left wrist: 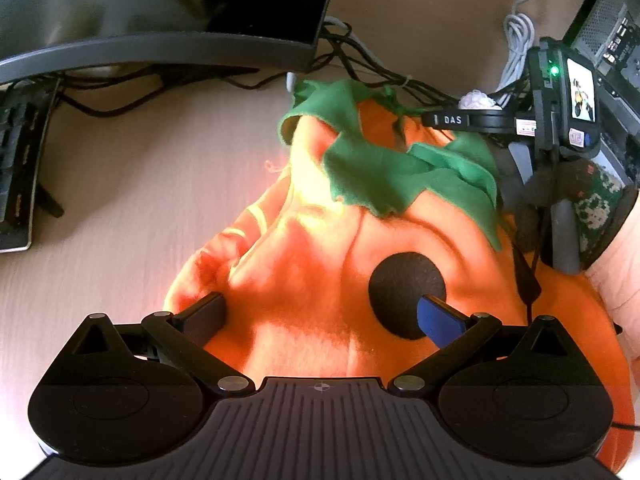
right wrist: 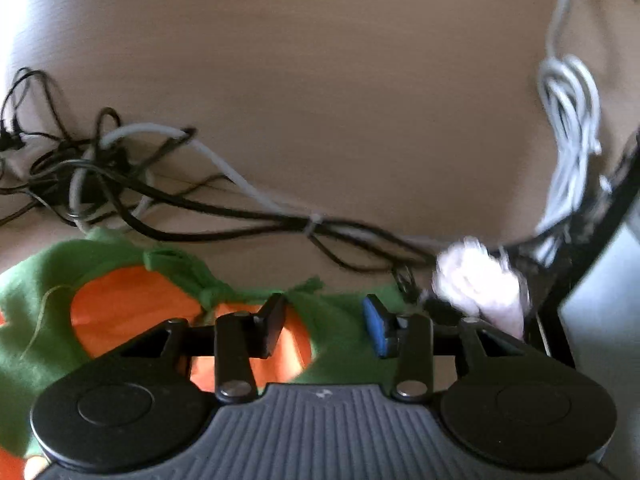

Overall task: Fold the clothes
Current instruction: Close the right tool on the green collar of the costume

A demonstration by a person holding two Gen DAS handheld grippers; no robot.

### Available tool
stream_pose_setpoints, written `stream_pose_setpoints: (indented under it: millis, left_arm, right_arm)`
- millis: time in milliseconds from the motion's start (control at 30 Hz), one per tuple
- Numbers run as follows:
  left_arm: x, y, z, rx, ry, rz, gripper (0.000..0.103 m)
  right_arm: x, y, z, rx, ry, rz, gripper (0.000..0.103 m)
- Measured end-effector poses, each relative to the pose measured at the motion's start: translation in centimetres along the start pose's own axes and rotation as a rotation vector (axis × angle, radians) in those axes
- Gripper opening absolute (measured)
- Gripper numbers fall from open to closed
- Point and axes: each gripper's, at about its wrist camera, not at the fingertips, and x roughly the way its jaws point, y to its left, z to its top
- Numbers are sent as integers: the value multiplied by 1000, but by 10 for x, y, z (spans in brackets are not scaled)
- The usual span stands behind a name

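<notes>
The left wrist view looks down over the left claw (left wrist: pixel 322 316), whose two fingers stand wide apart with nothing pinched: the dark one rests at the edge of the orange pumpkin costume (left wrist: pixel 312 280) and the blue one lies over a round black patch (left wrist: pixel 406 294) sewn on its front. The costume lies bunched on the pale desk (left wrist: pixel 132 184), its green leafy collar (left wrist: pixel 400 176) at the far end. It looks like soft fleece, light and limp, so it should drape and crumple rather than hold a crease, and the loose collar will likely flop; a hem or a shoulder seam beside the collar seems the best place to pinch, not the middle of the panel. Beyond it, this view shows a monitor (left wrist: pixel 168 8), black cables (left wrist: pixel 360 64) and, at the right, the other claw held in a person's hand with a patterned sleeve (left wrist: pixel 596 208). The right wrist view shows what the first cannot: the right claw (right wrist: pixel 326 322) is half open over the green collar (right wrist: pixel 348 308), its fingers partly drawn in, and it is hard to tell whether they pinch any cloth; they appear to stand just clear of it. Past it lie the tangle of black and white cables (right wrist: pixel 248 208), a white coiled cord (right wrist: pixel 568 120) and a blurred pale lump (right wrist: pixel 480 280) that cannot be made out. This view hides most of the orange body; the other hides the neck opening.
</notes>
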Motion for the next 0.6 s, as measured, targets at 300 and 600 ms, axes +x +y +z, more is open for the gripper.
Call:
stream_pose_setpoints:
  millis: [300, 600]
  left_arm:
    - [-35, 26, 2, -87, -24, -36, 103]
    - [-93, 19, 41, -80, -219, -195, 103]
  right_arm:
    - [-92, 3, 8, -6, -150, 109, 12]
    - [-204, 14, -75, 15, 1, 189, 12]
